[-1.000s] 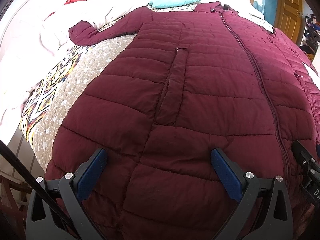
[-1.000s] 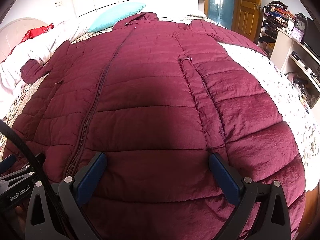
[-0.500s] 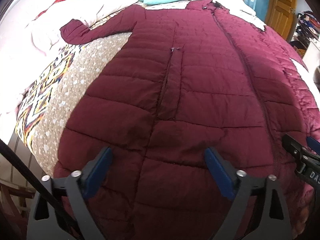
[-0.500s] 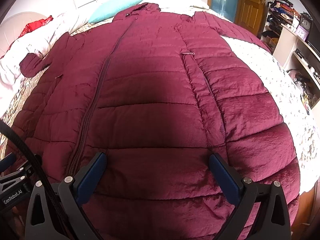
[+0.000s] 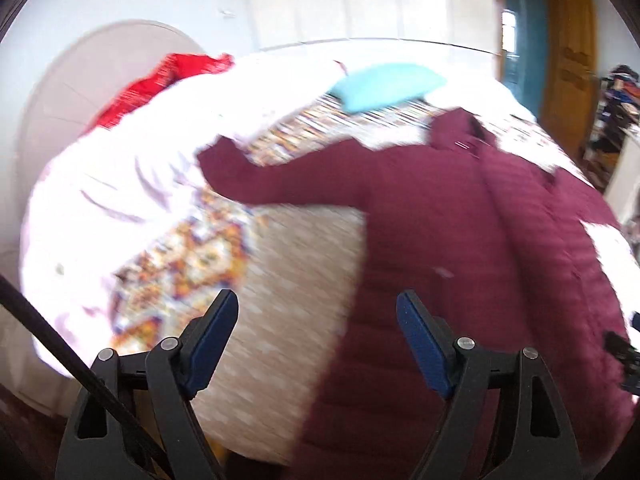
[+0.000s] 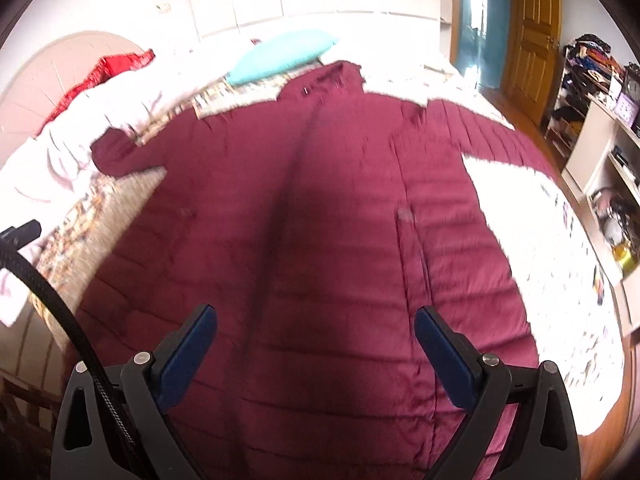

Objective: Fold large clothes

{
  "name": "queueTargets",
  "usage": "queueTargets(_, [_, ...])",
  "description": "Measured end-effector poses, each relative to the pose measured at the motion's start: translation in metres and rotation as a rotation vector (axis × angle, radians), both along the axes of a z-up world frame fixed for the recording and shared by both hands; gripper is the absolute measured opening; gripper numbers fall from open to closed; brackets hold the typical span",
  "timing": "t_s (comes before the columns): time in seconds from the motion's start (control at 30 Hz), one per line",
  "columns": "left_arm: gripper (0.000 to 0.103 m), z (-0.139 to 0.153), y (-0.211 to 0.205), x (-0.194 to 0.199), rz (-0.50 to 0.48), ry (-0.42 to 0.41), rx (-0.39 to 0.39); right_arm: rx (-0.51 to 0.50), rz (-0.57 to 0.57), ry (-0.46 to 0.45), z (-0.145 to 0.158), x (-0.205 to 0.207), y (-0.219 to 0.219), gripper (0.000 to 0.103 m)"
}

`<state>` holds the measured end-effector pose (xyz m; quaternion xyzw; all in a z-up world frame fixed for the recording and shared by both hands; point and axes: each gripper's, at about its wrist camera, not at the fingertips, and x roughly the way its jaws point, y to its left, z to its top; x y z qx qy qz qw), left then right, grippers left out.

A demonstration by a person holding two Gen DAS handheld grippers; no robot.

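A long maroon quilted coat [image 6: 320, 220] lies spread flat on the bed, front up, zipper down its middle, hood toward the pillows. Its left sleeve [image 5: 280, 184] stretches out toward the white bedding. My left gripper [image 5: 316, 340] is open and empty, above the coat's left edge and the patterned bedspread. My right gripper [image 6: 316, 348] is open and empty, above the coat's lower part near the hem. Both views are motion-blurred.
A teal pillow [image 6: 280, 56] and a red cloth [image 6: 104, 72] lie at the bed's head, with crumpled white bedding [image 5: 120, 200] on the left. A wooden door [image 6: 528, 28] and cluttered shelves [image 6: 600, 100] stand on the right. The bed's foot edge is just below the grippers.
Both grippers have pulled back and up from the coat. The left one has swung left, now over the bedspread beside the coat. Both stay open.
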<state>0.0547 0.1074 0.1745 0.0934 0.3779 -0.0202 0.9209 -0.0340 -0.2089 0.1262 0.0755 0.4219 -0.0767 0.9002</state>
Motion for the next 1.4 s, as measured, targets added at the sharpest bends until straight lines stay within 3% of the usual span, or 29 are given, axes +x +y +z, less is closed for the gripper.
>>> queueTargets(0.17, [0.081, 0.021, 0.044, 0.063, 0.072, -0.043, 0.041, -0.022, -0.012, -0.015, 0.006, 0.025, -0.006, 0.101])
queueTargets(0.27, [0.081, 0.028, 0.069, 0.103, 0.081, -0.054, 0.017, 0.009, -0.036, 0.006, -0.009, 0.041, -0.011, 0.101])
queueTargets(0.5, [0.081, 0.039, 0.117, 0.199, 0.204, -0.058, -0.031, 0.040, -0.007, 0.024, -0.037, 0.073, 0.000, 0.101])
queueTargets(0.7, [0.081, -0.013, 0.142, 0.275, 0.291, 0.017, -0.001, 0.007, -0.006, 0.032, -0.073, 0.097, 0.006, 0.101])
queueTargets(1.03, [0.081, -0.113, 0.182, 0.376, 0.395, 0.141, -0.121, -0.017, 0.038, 0.017, -0.102, 0.115, 0.013, 0.101])
queueTargets(1.4, [0.081, -0.178, 0.190, 0.432, 0.402, 0.203, -0.191, -0.042, 0.045, 0.041, -0.112, 0.122, 0.014, 0.103])
